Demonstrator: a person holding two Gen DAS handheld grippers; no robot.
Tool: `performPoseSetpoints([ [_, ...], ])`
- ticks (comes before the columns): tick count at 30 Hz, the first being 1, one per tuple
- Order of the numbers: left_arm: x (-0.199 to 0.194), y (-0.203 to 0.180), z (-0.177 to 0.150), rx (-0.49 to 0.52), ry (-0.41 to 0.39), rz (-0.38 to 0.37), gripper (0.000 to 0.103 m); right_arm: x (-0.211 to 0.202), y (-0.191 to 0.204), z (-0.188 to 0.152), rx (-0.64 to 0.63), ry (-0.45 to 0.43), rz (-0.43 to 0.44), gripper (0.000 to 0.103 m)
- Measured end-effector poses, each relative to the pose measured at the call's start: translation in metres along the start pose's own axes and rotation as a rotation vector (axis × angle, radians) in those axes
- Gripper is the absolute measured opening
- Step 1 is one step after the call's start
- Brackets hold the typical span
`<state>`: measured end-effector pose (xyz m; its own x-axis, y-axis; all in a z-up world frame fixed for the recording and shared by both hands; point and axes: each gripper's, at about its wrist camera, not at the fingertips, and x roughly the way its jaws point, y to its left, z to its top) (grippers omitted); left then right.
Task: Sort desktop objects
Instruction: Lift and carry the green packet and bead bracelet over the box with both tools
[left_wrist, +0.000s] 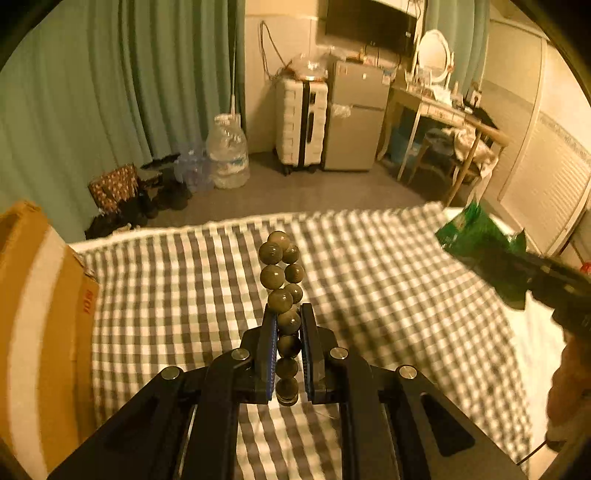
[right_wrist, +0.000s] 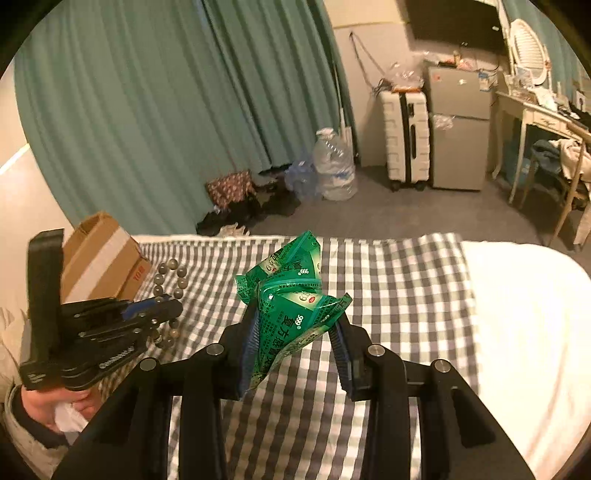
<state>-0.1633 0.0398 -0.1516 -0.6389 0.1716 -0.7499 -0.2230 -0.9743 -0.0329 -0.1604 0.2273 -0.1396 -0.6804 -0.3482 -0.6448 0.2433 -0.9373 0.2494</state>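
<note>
A bracelet of large dark olive beads (left_wrist: 282, 280) hangs pinched in my left gripper (left_wrist: 289, 314), which is shut on it above the checked cloth (left_wrist: 177, 295). The loop of beads sticks out past the fingertips. From the right wrist view the same bracelet (right_wrist: 168, 284) and left gripper (right_wrist: 162, 308) show at the left, held by a hand (right_wrist: 48, 406). My right gripper (right_wrist: 295, 314) is shut on crumpled green sachets (right_wrist: 295, 295) with white print, raised over the cloth. Those sachets (left_wrist: 476, 240) appear at the right edge of the left wrist view.
A brown cardboard box (left_wrist: 40, 325) stands at the left end of the checked surface. White bedding (right_wrist: 528, 314) lies to the right. Beyond the far edge are water jugs (left_wrist: 227, 151), a white suitcase (left_wrist: 301, 122), a small fridge (left_wrist: 354, 118) and a desk (left_wrist: 439, 107).
</note>
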Motion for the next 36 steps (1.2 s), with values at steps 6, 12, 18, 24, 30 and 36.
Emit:
performPoseSetpoints([
  [6, -0.056, -0.008, 0.018, 0.006, -0.088, 0.004, 0.011, -0.048, 0.019, -0.001, 0.0, -0.094, -0.005, 0.036],
  [12, -0.109, -0.01, 0.025, 0.005, -0.162, 0.006, 0.011, -0.086, 0.032, 0.001, 0.009, -0.163, -0.007, 0.036],
  [18, -0.164, -0.005, 0.03, -0.002, -0.239, 0.01, 0.011, -0.122, 0.045, 0.003, 0.039, -0.198, -0.017, 0.036],
  [24, -0.204, 0.006, 0.027, 0.003, -0.28, 0.039, 0.011, -0.154, 0.058, 0.007, 0.058, -0.261, -0.032, 0.036],
  [30, -0.227, 0.029, 0.02, -0.015, -0.3, 0.071, 0.011, -0.164, 0.079, 0.018, 0.081, -0.289, 0.002, 0.036],
  [36, -0.237, 0.059, 0.015, -0.054, -0.32, 0.096, 0.011, -0.164, 0.111, 0.025, 0.037, -0.305, -0.009, 0.036],
])
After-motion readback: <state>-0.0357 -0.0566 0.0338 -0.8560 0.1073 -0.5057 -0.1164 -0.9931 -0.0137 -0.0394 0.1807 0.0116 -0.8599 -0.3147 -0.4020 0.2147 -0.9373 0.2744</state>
